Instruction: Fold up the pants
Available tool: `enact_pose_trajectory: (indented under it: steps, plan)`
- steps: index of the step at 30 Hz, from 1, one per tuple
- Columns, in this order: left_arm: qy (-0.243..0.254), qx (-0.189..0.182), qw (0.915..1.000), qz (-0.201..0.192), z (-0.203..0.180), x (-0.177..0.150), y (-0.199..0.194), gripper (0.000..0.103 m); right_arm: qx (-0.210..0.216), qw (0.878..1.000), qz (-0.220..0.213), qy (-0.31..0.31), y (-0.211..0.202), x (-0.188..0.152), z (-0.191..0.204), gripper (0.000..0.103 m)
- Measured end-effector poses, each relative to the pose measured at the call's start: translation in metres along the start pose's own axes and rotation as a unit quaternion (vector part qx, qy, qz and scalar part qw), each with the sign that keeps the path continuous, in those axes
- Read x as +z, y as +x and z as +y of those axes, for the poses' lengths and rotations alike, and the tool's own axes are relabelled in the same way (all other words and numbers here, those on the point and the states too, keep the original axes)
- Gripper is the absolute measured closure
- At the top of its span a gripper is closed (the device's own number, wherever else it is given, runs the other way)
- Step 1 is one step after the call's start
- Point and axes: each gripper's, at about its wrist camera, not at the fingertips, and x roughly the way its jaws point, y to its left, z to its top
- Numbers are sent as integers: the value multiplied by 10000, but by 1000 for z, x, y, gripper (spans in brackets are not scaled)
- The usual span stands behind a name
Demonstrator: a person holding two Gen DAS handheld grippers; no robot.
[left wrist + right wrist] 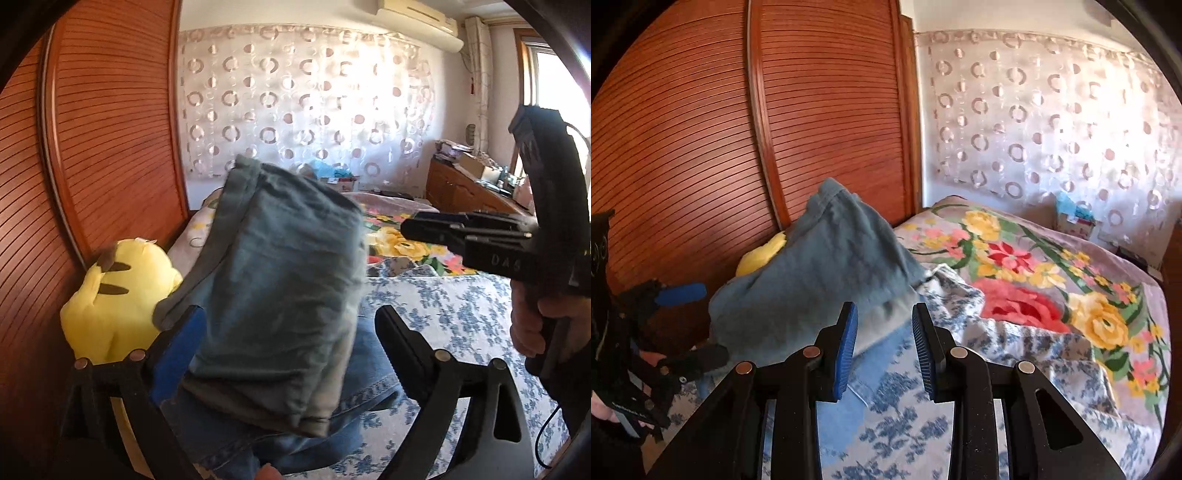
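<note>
Left wrist: folded pants (273, 295) between wide-set left gripper (291, 325) jaws.

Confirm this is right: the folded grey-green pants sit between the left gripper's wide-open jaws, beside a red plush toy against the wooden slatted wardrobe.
One detail is wrong: the plush toy is yellow, not red, as the left wrist view shows. The rest holds: the folded grey-green pants sit between the wide-open jaws of the left gripper, beside the toy against the wooden slatted wardrobe.

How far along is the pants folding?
Mostly done, it seems: the grey-blue pants already form a folded bundle. The left gripper stands wide open around it, not squeezing. The right gripper holds nothing. Left: the bundle looks blurred, tilted above the blue jeans, not settled.
</note>
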Motion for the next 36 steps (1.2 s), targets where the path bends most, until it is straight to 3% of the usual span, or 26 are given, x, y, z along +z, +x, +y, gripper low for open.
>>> enact_pose_trajectory:
  steps: [14, 24, 36]
  plan:
    - [300, -406, 9982, -335, -60, -18, -42, 10, -1445, 9868, -282, 682, -116, -73, 38, 42]
    - [500, -825, 9943, -464, -107, -49, -83, 10, -2307, 9655, -564, 1069, -193, -124, 105, 41]
    - [530, -700, 9947, -527, -122, -76, -114, 10, -2538, 9549, -758, 1343, -225, -161, 165, 41]
